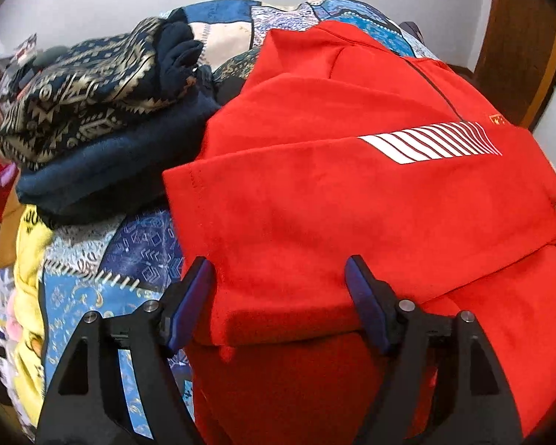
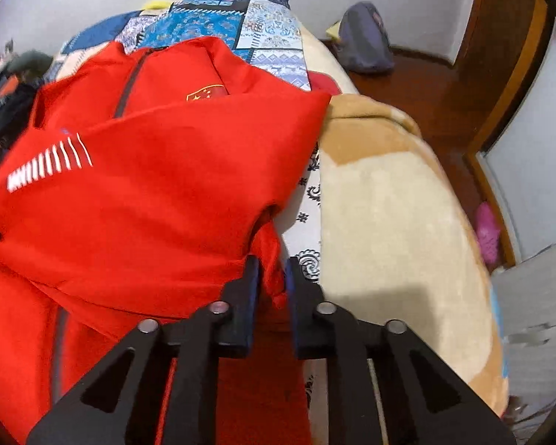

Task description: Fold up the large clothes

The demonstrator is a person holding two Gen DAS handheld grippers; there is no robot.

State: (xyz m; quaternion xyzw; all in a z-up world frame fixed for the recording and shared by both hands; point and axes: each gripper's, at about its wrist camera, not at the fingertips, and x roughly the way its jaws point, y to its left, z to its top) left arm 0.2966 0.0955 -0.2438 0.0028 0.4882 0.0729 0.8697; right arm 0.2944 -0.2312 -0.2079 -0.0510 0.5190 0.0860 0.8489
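A red shirt (image 1: 352, 200) with white stripes lies partly folded on the bed; it also shows in the right wrist view (image 2: 148, 193). My left gripper (image 1: 280, 270) is open, its jaws wide apart on either side of a folded edge of the shirt at its near left side. My right gripper (image 2: 271, 270) is shut on a bunch of the red shirt's fabric at its near right edge, beside the cream blanket (image 2: 389, 222).
A patchwork blue quilt (image 1: 103, 274) covers the bed. A folded patterned navy garment (image 1: 85, 100) on a dark blue one (image 1: 111, 170) lies left of the shirt. Yellow clothes (image 1: 29, 259) lie at the bed's left edge. A grey bag (image 2: 367, 40) sits on the wooden floor.
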